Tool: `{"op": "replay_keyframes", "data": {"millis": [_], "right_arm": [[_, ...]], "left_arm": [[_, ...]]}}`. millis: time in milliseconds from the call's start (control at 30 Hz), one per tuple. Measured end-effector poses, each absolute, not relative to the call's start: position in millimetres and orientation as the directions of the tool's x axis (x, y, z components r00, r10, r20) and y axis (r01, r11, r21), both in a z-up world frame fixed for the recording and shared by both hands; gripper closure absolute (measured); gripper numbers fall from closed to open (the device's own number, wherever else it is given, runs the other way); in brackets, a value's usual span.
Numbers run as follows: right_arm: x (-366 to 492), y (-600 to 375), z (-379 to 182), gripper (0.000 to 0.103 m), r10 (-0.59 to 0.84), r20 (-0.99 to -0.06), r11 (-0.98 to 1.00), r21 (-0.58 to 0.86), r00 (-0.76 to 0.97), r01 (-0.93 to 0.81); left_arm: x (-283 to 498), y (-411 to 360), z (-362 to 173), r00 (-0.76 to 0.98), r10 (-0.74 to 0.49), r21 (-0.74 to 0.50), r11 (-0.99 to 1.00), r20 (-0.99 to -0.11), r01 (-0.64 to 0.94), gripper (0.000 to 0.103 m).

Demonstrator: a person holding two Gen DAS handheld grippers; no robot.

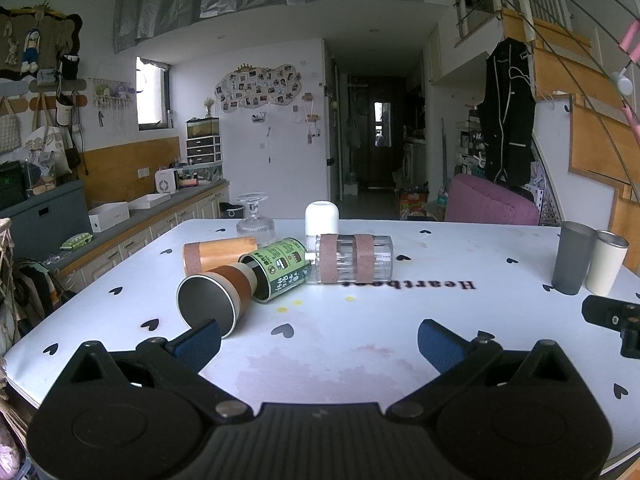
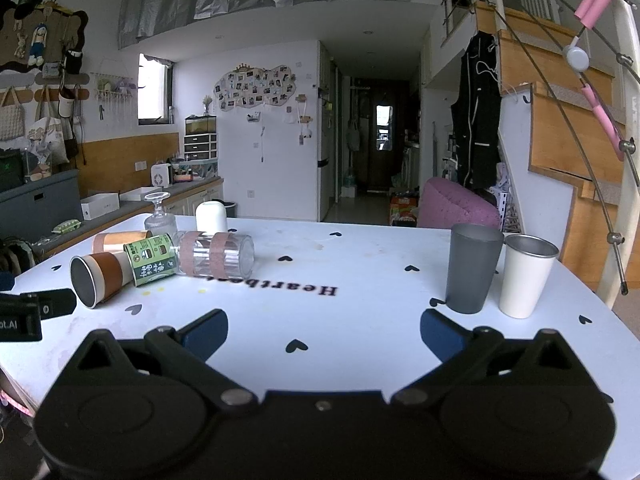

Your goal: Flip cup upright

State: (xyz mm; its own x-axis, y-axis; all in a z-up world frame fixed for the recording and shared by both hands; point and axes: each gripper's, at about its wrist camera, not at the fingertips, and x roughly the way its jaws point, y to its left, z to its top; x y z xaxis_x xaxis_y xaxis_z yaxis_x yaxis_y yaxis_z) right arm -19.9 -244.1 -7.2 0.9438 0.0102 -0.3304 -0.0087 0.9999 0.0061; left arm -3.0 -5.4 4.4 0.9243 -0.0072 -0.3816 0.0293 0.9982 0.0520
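A brown and cream cup (image 1: 218, 296) lies on its side on the white table (image 1: 360, 344), its steel mouth facing me; it also shows in the right wrist view (image 2: 100, 278). Behind it lie a wooden cup (image 1: 218, 254), a green tin (image 1: 280, 268) and a clear ribbed cup (image 1: 352, 258). An inverted glass goblet (image 1: 254, 220) and a white cup (image 1: 322, 216) stand at the back. My left gripper (image 1: 320, 336) is open, its left finger just in front of the brown cup. My right gripper (image 2: 324, 332) is open and empty over the table.
A grey cup (image 2: 472, 266) and a cream cup (image 2: 526, 274) stand upright at the right, just beyond my right gripper. A pink chair (image 2: 456, 204) stands behind the table. A counter with drawers (image 1: 132, 232) runs along the left. Stairs rise at the right.
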Motion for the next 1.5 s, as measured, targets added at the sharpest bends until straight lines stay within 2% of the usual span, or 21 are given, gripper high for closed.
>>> {"op": "replay_keyframes", "data": {"millis": [367,500,867,1100,1233,1333,1433,1467,1500], "right_arm": [[-23.4,-244.0,-7.5,0.0,0.023,-0.322,1.0,0.022,0.947,-0.017],[-24.0,-242.6,-8.4,0.0,0.029,-0.32,1.0,0.021,0.947,-0.024],[-24.3,-242.2,-9.4,0.0,0.038,-0.321,0.999,0.021,0.946,-0.033],[-23.2,-242.8,-10.7,0.0,0.033,-0.325,0.999,0.023,0.945,-0.027],[-22.8,-243.3,-12.5,0.0,0.039,-0.33,0.999,0.024,0.943,-0.032],[-21.6,-244.6,-13.2,0.0,0.037,-0.334,0.999,0.023,0.942,-0.031],[-21.4,-246.4,-14.2,0.0,0.034,-0.337,0.999,0.027,0.941,-0.026],[-21.2,-246.9,-14.5,0.0,0.034,-0.338,0.999,0.028,0.941,-0.026],[-21.0,-247.1,-14.8,0.0,0.034,-0.339,0.999,0.029,0.94,-0.026]], "left_arm": [[33.5,37.5,3.0,0.935,-0.026,0.018,0.999,-0.353,0.034,0.0],[59.6,60.3,-1.1,0.936,-0.016,0.054,0.998,-0.352,0.038,0.0],[146.1,111.0,-30.7,0.905,-0.051,0.164,0.978,-0.423,0.131,0.0],[177.2,125.9,-35.9,0.881,-0.107,0.101,0.98,-0.461,0.172,0.001],[189.4,121.4,-40.5,0.865,-0.097,0.121,0.977,-0.493,0.178,0.001],[196.1,119.0,-47.1,0.851,-0.08,0.141,0.974,-0.519,0.178,0.003],[199.4,120.3,-53.1,0.841,-0.058,0.139,0.978,-0.538,0.156,0.012],[199.7,121.4,-54.4,0.841,-0.049,0.141,0.979,-0.539,0.147,0.022],[199.2,122.9,-55.1,0.84,-0.045,0.136,0.981,-0.54,0.14,0.022]]}}
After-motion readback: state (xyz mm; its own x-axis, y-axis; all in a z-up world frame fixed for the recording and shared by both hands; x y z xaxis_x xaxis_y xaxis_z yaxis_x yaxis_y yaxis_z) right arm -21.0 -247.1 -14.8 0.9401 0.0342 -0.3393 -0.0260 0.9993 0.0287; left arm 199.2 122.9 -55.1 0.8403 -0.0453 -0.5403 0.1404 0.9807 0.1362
